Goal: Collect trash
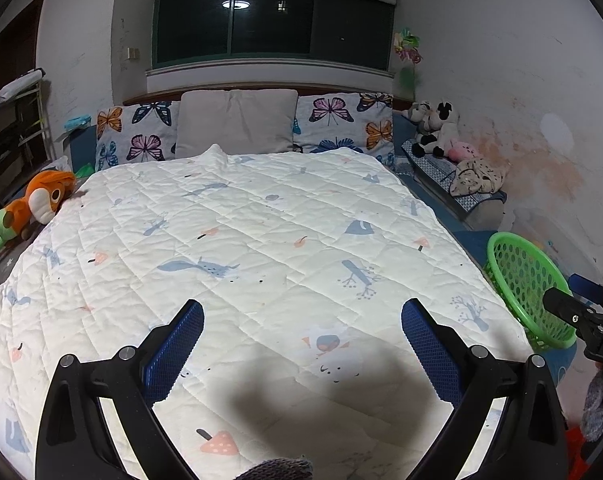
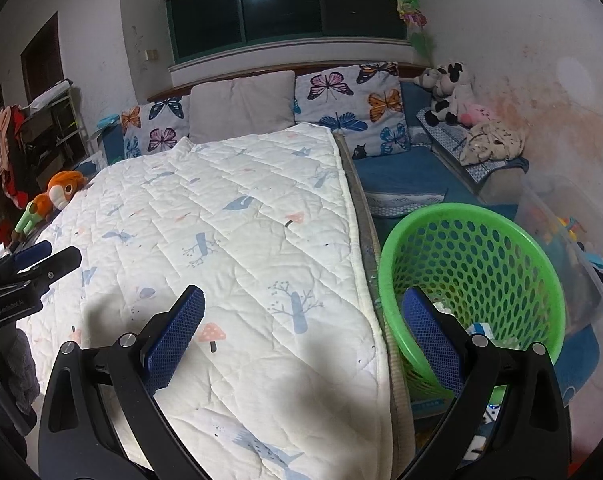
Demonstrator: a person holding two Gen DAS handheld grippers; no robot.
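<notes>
Both claws, left gripper (image 1: 301, 320) and right gripper (image 2: 303, 308), gape empty over the quilt (image 1: 261, 240); scan carefully for scraps, basket (image 2: 473, 264) waits right.

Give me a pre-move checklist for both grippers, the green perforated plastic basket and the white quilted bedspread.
1. Left gripper open, nothing held: ok.
2. Right gripper open, nothing held: ok.
3. Green perforated plastic basket upright beside the bed, mouth unobstructed: ok.
4. Basket already holds some items: ok; what they are, cannot tell.
5. Trash left on white quilted bedspread: none visible, ok.
6. Trash on the floor: cannot tell.
</notes>
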